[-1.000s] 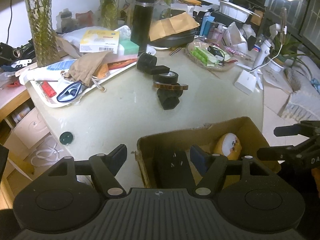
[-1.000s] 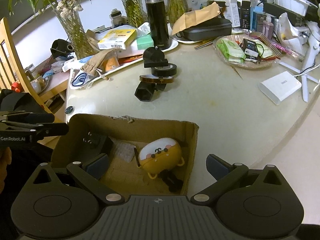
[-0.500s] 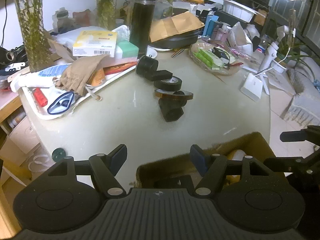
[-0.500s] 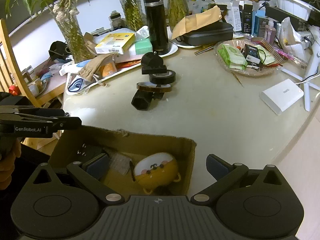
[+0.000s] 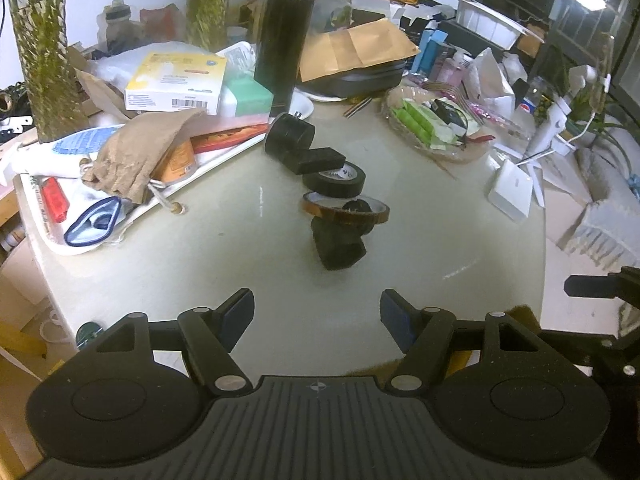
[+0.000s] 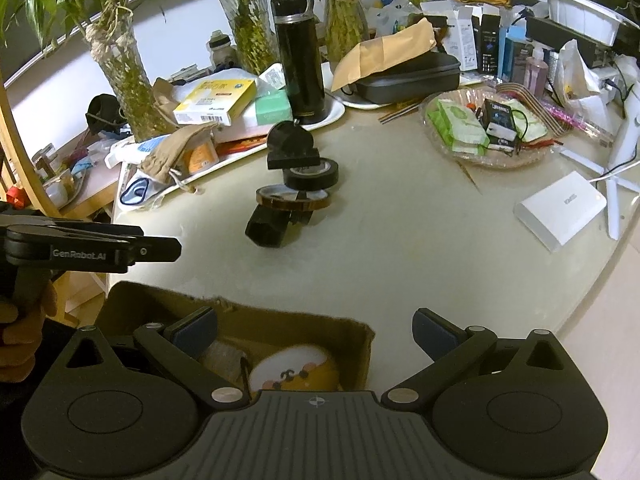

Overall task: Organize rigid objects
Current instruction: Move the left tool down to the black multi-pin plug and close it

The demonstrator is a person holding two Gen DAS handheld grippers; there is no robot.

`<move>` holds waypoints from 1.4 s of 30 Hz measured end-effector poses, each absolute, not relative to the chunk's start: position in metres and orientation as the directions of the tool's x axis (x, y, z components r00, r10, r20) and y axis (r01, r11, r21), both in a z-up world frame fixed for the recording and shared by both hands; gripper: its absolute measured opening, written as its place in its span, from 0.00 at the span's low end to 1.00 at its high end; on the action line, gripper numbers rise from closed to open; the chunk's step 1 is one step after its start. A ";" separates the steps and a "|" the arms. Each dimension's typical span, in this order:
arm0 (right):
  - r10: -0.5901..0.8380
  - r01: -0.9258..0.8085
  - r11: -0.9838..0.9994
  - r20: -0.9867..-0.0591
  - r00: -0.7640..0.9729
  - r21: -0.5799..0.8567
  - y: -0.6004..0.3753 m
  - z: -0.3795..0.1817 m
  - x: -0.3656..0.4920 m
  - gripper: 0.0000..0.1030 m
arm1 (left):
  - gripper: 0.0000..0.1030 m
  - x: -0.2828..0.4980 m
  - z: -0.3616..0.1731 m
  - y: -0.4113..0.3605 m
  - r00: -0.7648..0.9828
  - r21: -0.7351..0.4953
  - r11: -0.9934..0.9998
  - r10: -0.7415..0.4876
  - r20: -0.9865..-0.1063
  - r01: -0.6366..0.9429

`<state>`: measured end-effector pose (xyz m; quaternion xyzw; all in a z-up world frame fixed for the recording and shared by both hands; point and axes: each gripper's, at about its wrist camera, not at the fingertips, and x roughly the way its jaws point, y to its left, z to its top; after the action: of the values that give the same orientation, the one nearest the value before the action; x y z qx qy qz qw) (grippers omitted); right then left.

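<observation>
both grippers, left gripper (image 5: 316,312) and right gripper (image 6: 314,334), jaws released and empty, amber tape ring (image 5: 345,208) at twelve o'clock on the surface, propped on a black block, could topple if nudged.

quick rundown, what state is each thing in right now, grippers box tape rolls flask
left gripper: open, empty
right gripper: open, empty, over the box
cardboard box: open-topped, yellow toy inside
black tape roll: lying flat on the table
amber tape roll: propped on a black block, tilted
black flask: upright, lid on
</observation>
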<state>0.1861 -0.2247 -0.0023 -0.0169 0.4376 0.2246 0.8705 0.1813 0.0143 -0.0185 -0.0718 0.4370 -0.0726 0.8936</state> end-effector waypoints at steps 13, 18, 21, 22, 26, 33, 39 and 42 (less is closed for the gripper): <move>0.366 -0.397 0.905 -0.751 0.549 0.151 -0.230 0.000 0.208 1.00 | 0.67 0.209 -0.027 0.013 0.577 -0.242 0.970 -0.218 -0.787 0.036; 0.381 -0.402 0.901 -0.744 0.549 0.164 -0.232 -0.006 0.216 1.00 | 0.67 0.220 -0.034 0.010 0.567 -0.252 0.967 -0.228 -0.792 0.036; 0.385 -0.406 0.899 -0.741 0.550 0.165 -0.232 -0.013 0.220 1.00 | 0.67 0.229 -0.039 0.006 0.560 -0.255 0.966 -0.229 -0.796 0.032; 0.386 -0.406 0.898 -0.740 0.551 0.166 -0.233 -0.014 0.221 1.00 | 0.67 0.232 -0.041 0.005 0.557 -0.258 0.966 -0.231 -0.797 0.031; 0.391 -0.400 0.899 -0.738 0.550 0.178 -0.235 -0.021 0.223 1.00 | 0.67 0.243 -0.049 0.002 0.546 -0.278 0.960 -0.244 -0.801 0.021; 0.378 -0.380 0.908 -0.736 0.561 0.177 -0.242 -0.024 0.226 1.00 | 0.67 0.264 -0.064 0.001 0.519 -0.334 0.942 -0.273 -0.810 -0.025; 0.380 -0.360 0.912 -0.734 0.563 0.195 -0.247 -0.025 0.229 1.00 | 0.66 0.278 -0.077 0.007 0.497 -0.377 0.920 -0.279 -0.821 -0.105; 0.381 -0.350 0.914 -0.734 0.563 0.206 -0.249 -0.025 0.231 1.00 | 0.66 0.285 -0.082 0.008 0.485 -0.388 0.913 -0.282 -0.828 -0.130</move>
<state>0.2306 -0.2492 -0.0254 0.0183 0.4194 0.2070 0.8837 0.2849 0.0080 -0.0824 -0.2041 0.5053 -0.0454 0.8372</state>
